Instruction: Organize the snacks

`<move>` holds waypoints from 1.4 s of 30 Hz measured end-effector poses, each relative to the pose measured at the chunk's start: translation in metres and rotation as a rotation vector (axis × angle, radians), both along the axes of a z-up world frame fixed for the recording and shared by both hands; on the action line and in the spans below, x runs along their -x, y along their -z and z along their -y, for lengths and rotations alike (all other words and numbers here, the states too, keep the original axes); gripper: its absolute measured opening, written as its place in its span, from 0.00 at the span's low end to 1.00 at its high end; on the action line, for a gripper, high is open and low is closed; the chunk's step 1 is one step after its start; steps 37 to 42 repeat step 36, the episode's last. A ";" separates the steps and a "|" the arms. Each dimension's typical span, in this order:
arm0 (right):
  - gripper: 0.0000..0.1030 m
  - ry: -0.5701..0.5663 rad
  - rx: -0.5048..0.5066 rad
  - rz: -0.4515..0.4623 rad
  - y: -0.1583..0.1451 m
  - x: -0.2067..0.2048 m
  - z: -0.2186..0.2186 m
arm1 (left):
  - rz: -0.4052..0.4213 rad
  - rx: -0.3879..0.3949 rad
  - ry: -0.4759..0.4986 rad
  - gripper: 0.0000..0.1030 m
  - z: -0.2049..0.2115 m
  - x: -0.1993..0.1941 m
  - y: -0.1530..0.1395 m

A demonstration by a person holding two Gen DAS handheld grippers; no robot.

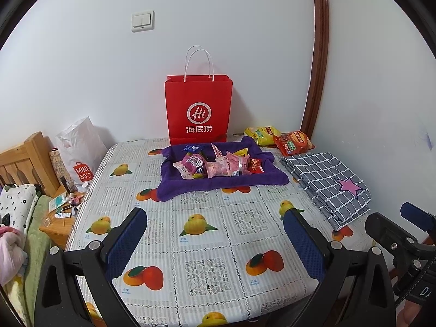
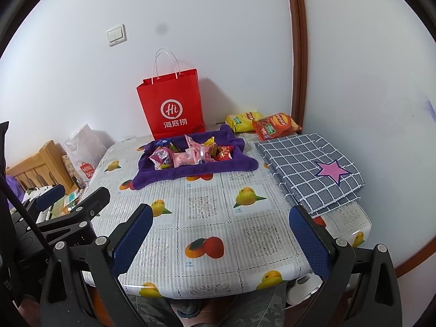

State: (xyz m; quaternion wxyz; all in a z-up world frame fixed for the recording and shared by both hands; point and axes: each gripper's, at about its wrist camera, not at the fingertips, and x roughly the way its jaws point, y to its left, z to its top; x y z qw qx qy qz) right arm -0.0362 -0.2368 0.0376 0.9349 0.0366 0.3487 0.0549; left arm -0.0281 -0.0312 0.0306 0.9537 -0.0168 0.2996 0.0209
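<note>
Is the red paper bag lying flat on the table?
No, the red paper bag stands upright against the wall, behind the purple towel with the snacks.

- Left tool (image 1: 215, 234): black angular plastic arms, each finger faced with a blue mesh-textured pad (image 1: 126, 242).
- Right tool (image 2: 220, 234): same black frame and blue pads (image 2: 309, 241).
- Round silver screws (image 2: 341, 242) sit at the finger joints.
- A black cable (image 2: 26, 215) runs beside the frame.

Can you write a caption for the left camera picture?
Open left tool faces snacks piled on a purple towel.
</note>
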 end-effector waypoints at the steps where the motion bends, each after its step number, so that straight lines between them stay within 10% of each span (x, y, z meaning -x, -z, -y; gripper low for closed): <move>1: 0.96 0.001 -0.001 0.000 0.000 0.000 0.000 | 0.000 0.001 -0.001 0.98 0.000 0.000 0.000; 42: 0.96 -0.018 -0.011 0.016 0.006 -0.002 -0.006 | 0.005 -0.004 0.008 0.98 -0.004 -0.015 0.006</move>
